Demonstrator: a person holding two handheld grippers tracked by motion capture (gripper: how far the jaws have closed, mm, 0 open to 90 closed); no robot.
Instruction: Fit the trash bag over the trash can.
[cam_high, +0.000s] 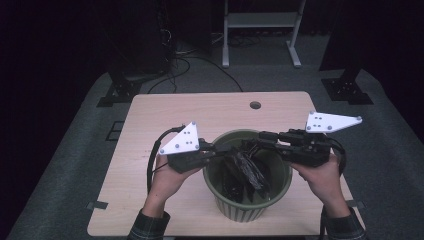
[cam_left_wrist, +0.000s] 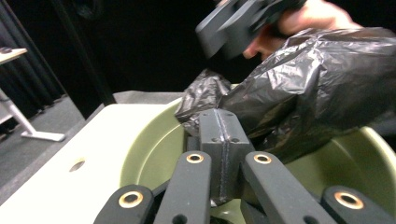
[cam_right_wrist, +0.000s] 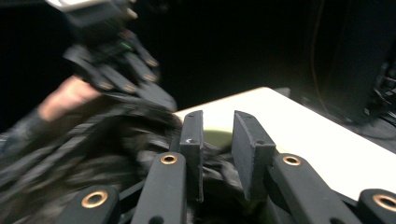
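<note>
- Presently, a black bin bag (cam_high: 246, 169) is lodged in the green bin (cam_high: 247, 206) on the desk (cam_high: 165, 107).
- Left gripper (cam_high: 235, 148) fingers are clamped on its near-side edge.
- Right gripper (cam_high: 254, 140) fingers are parted (bag just below them).

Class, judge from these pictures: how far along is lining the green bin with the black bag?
Done: the black bag sits inside the green bin. In hand: the left gripper is shut on the bag's edge at the rim; the right gripper stands open by the opposite side. Left: the bag is bunched, not spread over the rim.
</note>
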